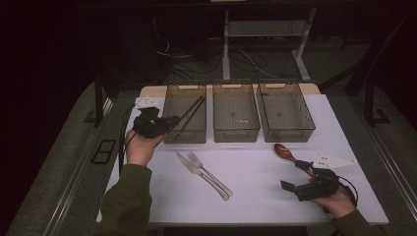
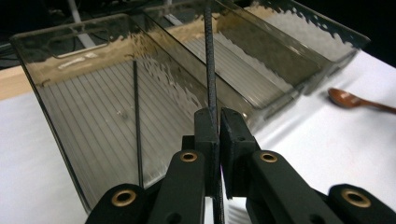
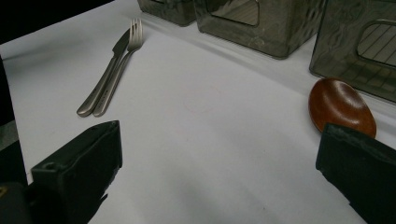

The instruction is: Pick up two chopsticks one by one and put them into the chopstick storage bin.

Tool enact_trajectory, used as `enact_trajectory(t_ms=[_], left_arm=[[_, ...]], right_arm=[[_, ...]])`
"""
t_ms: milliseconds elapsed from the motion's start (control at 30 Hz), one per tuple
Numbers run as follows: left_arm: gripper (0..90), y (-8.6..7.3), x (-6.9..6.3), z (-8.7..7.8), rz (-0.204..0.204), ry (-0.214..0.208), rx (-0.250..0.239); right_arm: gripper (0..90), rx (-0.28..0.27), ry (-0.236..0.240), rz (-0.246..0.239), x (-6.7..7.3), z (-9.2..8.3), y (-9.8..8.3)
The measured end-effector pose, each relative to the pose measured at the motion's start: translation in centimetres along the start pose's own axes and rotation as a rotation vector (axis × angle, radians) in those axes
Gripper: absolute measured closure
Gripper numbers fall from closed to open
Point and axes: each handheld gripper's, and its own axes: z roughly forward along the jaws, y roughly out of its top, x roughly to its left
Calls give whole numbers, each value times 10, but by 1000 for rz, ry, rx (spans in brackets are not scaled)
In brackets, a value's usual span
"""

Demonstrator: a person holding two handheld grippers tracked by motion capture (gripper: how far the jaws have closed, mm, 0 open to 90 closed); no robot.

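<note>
Now my left gripper [image 2: 218,116] clamps a thin black chopstick [image 2: 208,56] over the leftmost smoky plastic bin [image 2: 56,51]. My right gripper [image 3: 219,154] rests released beside a brown wooden spoon [image 3: 341,105].

A dim lab or test room, this one, rigged up for recording. The bench [image 1: 255,196] sits under a plain white cover, lit while everything around it stays dark. Beyond its far edge, loose cables [image 1: 246,59] sprawl across a grey floor around the white metal legs of a stand [image 1: 227,44]. Dark frame posts [image 1: 98,98] rise at the left and right. Three identical smoky plastic bins [image 1: 236,115] line up neatly along the far side, staged rather than homely.
</note>
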Motion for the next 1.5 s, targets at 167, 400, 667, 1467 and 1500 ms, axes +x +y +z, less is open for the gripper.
enact_trajectory(t_ms=[167, 400, 667, 1467, 1500], left_arm=[[857, 9, 8, 14, -19, 35, 0], [857, 21, 20, 38, -35, 70, 9], [857, 27, 31, 66, -29, 101, 3], [720, 24, 53, 96, -24, 172, 51], [703, 24, 51, 95, -19, 167, 55]], right_arm=[[7, 0, 1, 1, 0, 0, 0], [7, -3, 3, 2, 0, -1, 0], [7, -11, 7, 0, 0, -2, 0], [7, -16, 9, 10, 0, -3, 0], [7, -16, 9, 11, 0, -3, 0]])
